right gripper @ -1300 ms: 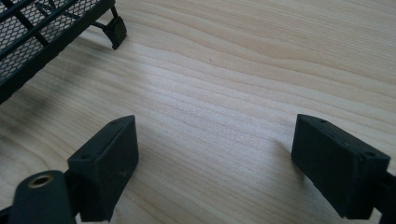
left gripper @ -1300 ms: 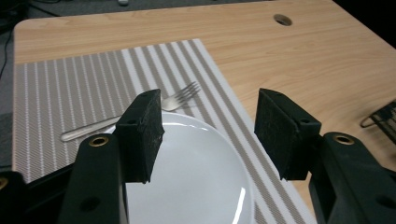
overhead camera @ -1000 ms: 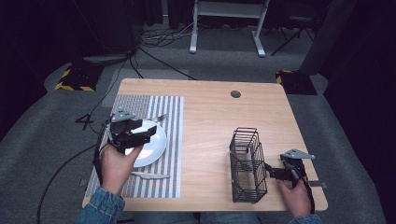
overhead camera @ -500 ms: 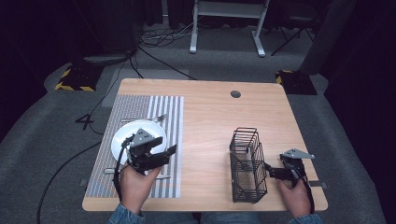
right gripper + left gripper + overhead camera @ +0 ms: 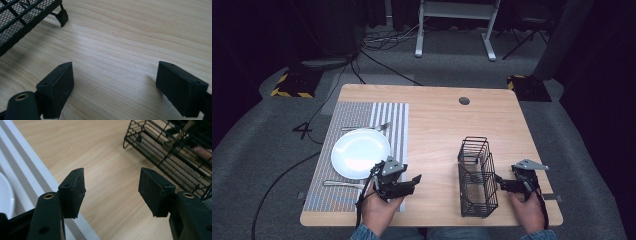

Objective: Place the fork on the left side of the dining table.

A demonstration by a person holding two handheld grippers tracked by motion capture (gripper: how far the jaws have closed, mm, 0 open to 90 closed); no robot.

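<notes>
My left gripper (image 5: 411,182) hovers low over the right edge of the striped placemat (image 5: 357,112), near the table's front, pointing right toward the black wire basket (image 5: 477,175). In the left gripper view its jaws stand open (image 5: 112,187) over bare wood, with the basket (image 5: 170,152) ahead and the placemat (image 5: 22,167) at left. My right gripper (image 5: 500,183) rests just right of the basket, open (image 5: 115,85), nothing between its pads. A white plate (image 5: 360,151) lies on the placemat.
A fork (image 5: 367,128) lies behind the plate and another piece of cutlery (image 5: 343,184) in front of it. The basket's foot (image 5: 62,16) stands close to my right gripper. A round cable hole (image 5: 464,100) sits near the table's far edge.
My left gripper has come off the plate, moving right and down to the placemat's right edge. Its jaws stay open and empty. The right gripper has not moved.
</notes>
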